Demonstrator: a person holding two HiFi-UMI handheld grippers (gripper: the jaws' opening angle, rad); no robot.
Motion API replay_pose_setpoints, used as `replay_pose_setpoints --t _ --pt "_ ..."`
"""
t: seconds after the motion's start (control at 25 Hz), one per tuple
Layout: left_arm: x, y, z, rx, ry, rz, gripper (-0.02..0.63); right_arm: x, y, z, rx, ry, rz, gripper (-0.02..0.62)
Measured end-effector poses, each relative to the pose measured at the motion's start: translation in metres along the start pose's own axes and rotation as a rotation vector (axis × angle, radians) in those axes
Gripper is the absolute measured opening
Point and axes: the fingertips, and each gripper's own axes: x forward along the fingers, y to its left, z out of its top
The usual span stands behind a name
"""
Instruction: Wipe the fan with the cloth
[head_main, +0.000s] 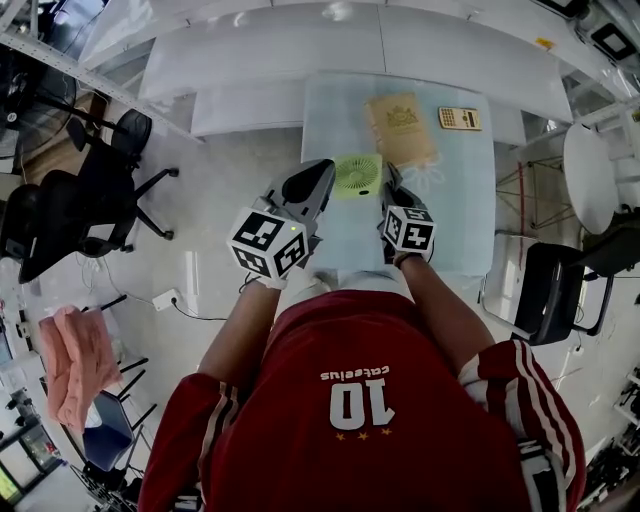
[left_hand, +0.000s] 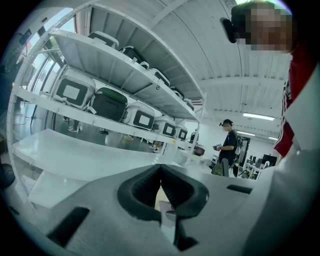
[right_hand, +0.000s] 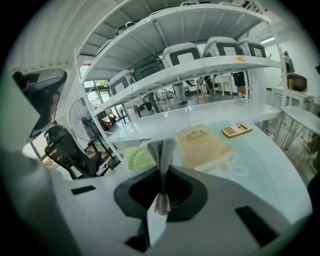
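Fan (head_main: 357, 174): small, green, flat on glass table (head_main: 460, 220), betw. the two gripper tips. Right gripper (right_hand: 161, 169) clamped on grey cloth (right_hand: 161, 150); cloth pinched into an upright fold, fanning out above the jaws, just right of fan. Left gripper (left_hand: 160, 169) w/ jaws together, empty, tilted up at fan's left. Tan book (head_main: 400, 128) & calculator (head_main: 459, 118) further back on table, beyond fan.

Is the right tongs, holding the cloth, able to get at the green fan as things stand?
Probably yes. The right tongs grip the cloth, and the fan lies just ahead, slightly left, on the table with nothing between them.
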Motion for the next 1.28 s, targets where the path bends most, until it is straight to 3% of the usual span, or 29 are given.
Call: replay_pose_setpoints --t 0.56,1.28 --pt "0.026 0.005 -0.013 -0.003 0.037 0.040 0.000 0.026 -0.022 -0.017 -0.021 0.051 0.038 0.016" --pt "0.011 0.013 -0.017 0.003 0.059 0.068 0.000 0.038 -0.008 -0.024 -0.036 0.053 0.050 0.015"
